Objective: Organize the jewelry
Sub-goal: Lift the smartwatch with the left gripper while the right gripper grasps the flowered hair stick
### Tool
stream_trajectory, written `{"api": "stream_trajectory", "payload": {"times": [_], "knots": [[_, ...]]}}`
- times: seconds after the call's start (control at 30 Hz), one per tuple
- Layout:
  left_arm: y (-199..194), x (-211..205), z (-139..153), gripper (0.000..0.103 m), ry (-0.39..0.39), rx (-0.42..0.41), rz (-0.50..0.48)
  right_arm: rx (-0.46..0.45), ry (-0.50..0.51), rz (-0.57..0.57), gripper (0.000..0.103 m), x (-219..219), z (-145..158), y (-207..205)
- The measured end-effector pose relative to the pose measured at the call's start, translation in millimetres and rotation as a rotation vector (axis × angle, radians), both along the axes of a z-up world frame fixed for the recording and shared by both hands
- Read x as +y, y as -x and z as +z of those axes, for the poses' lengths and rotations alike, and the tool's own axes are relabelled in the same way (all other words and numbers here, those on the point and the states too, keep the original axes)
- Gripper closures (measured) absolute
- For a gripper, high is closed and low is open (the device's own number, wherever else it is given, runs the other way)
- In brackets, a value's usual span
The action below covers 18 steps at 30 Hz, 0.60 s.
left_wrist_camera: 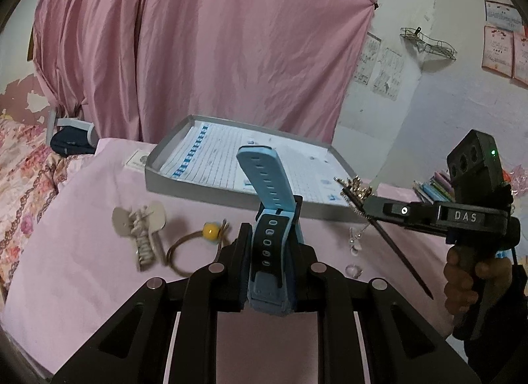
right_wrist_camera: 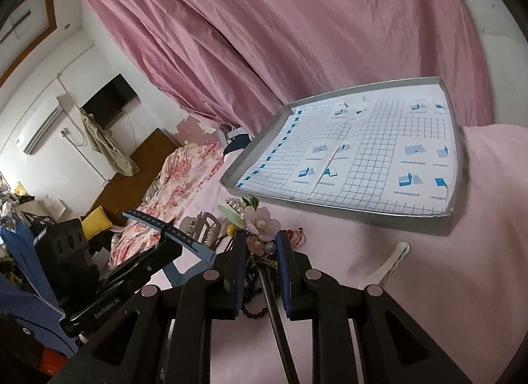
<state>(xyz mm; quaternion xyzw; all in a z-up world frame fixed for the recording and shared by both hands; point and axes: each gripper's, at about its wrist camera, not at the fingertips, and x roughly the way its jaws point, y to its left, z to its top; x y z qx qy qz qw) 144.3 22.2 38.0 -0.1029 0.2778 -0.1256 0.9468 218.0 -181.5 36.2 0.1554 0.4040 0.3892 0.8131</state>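
Right now both my claws are loaded and hang over the pink-covered bed (left_wrist_camera: 82,219), facing the grey tray (left_wrist_camera: 171,182) that lies toward the far edge by the pink curtain (left_wrist_camera: 198,37). I read this as the carry step: each piece is lifted clear of the cloth so it can go into the tray, whose paper lining looks bare of jewelry so far.

Starting at the left edge of the bed, a pale hair claw clip (left_wrist_camera: 140,228) and a brown hair tie with a yellow bead (left_wrist_camera: 211,231) lie loose on the cloth, near each other, probably waiting their turn.

My left claw (left_wrist_camera: 272,245) is closed down on the blue watch (left_wrist_camera: 269,242). The jaws stand narrow, pressing the strap from both sides, and one end of the strap rises upright above them toward the tray's near wall. The grip looks firm to me.

Further right, a small clear trinket (left_wrist_camera: 354,270) rests on the cloth close to the bed's near edge; I cannot tell what it is.

My right claw (right_wrist_camera: 262,245) is closed only partway, with a gap left between the jaws that is filled by the flowered hairpin (right_wrist_camera: 260,227). The pink blossoms and pearls sit at the fingertips and the dark stick runs back and down between the jaws. A white clip (right_wrist_camera: 389,261) lies on the cloth to its right, just short of the tray's near right corner.
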Motion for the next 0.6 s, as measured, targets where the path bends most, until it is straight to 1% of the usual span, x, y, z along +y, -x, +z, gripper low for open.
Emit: {"api": "stream_trajectory", "payload": {"times": [0.17, 0.23, 0.33, 0.37, 0.43, 0.53, 0.6], "knots": [[-2.4, -3.0, 0.6, 0.088, -0.001, 0.002, -0.005, 0.033, 0.024, -0.005, 0.086, -1.6, -8.2, -6.1], [-4.6, -2.7, 0.3, 0.088, -0.005, 0.007, -0.003, 0.03, 0.032, -0.008, 0.086, -2.3, -5.3, -8.2], [-9.0, -1.3, 3.4, 0.088, -0.005, 0.007, 0.005, -0.001, 0.057, -0.008, 0.086, -1.5, 7.1, -14.4], [-12.3, -0.6, 5.6, 0.088, -0.009, 0.005, 0.006, -0.001, 0.057, -0.008, 0.086, -1.5, 7.1, -14.4], [-18.1, -0.6, 10.1, 0.088, -0.017, -0.006, 0.008, -0.03, 0.074, -0.003, 0.086, -0.3, 17.6, -20.7], [-34.3, 2.9, 21.2, 0.088, -0.029, -0.033, 0.014, -0.087, 0.12, -0.005, 0.086, 4.6, 34.8, -39.3], [-49.8, 7.8, 27.7, 0.089, -0.031, -0.042, 0.025, -0.101, 0.141, -0.002, 0.086, 8.8, 40.4, -56.1]]}}
